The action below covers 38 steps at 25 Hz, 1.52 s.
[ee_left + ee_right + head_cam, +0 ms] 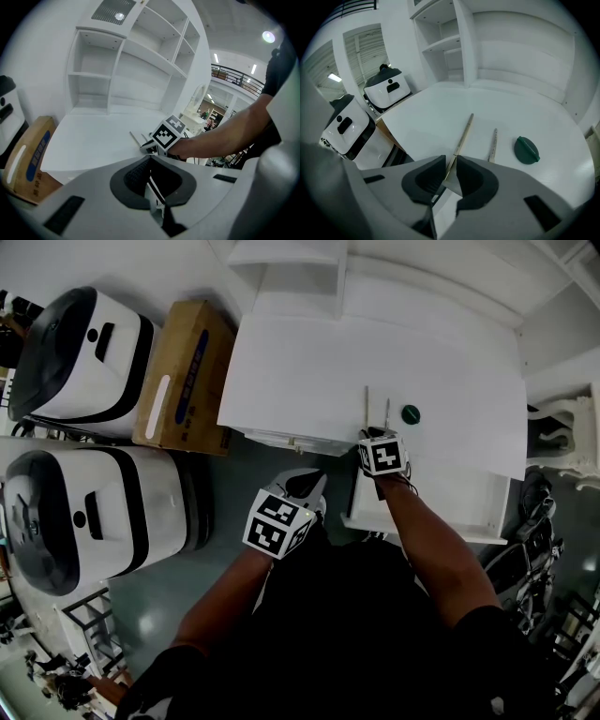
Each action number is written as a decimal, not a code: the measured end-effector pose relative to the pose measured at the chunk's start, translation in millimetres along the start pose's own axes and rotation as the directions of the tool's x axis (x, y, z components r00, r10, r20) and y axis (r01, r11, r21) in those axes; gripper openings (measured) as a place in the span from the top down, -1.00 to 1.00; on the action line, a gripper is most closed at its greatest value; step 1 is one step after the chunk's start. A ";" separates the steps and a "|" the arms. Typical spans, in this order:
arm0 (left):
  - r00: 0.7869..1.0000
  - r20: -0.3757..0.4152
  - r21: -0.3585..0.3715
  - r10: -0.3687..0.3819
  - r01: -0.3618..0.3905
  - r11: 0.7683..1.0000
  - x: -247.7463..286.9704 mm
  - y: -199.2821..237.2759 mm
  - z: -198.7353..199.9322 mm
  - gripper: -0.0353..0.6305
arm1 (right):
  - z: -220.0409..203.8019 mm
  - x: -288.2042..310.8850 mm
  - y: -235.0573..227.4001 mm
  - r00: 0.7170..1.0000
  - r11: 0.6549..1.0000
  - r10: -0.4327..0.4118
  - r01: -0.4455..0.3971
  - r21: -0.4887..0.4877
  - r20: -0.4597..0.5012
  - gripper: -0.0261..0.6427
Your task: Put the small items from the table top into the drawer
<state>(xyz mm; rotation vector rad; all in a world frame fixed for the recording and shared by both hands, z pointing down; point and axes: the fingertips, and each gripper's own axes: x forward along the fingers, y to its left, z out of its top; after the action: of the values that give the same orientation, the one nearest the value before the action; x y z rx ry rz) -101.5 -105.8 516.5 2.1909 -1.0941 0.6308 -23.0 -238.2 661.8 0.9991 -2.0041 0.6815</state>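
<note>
White table point(309, 371), R gripper point(451, 158) clamped on stick point(465, 133), L gripper point(149, 158) closed

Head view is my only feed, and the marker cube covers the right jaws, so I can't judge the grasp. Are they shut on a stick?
Observer: Yes. The right gripper view shows the right gripper with its jaws shut on the near end of the longer stick.
Operator: Is the green disc flat on top?
Observer: No, a raised ridge runs across the green disc.
Operator: Left jaws?
Observer: The left gripper is shut, with nothing between its jaws.
</note>
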 end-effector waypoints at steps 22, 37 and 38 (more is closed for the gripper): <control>0.999 0.015 0.060 -0.042 0.041 0.997 34.8 -42.9 19.7 0.88 | -60.8 -74.2 -36.2 0.997 0.989 0.079 -0.077 -0.128 0.016 0.79; 0.997 -0.005 0.078 -0.071 0.071 0.994 55.5 -74.4 21.3 0.88 | -173.5 -91.2 -72.2 0.985 0.876 0.034 -0.111 -0.469 -0.170 0.79; 0.998 -0.009 0.077 -0.068 0.068 0.995 55.6 -74.5 20.5 0.88 | -176.3 -83.8 -73.7 0.983 0.870 0.026 -0.111 -0.481 -0.180 0.79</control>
<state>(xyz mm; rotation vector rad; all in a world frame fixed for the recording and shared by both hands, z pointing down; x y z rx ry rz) -6.7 -114.3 515.3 2.2803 -1.0026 0.6590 141.7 -115.5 698.6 0.5475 -1.9286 0.2529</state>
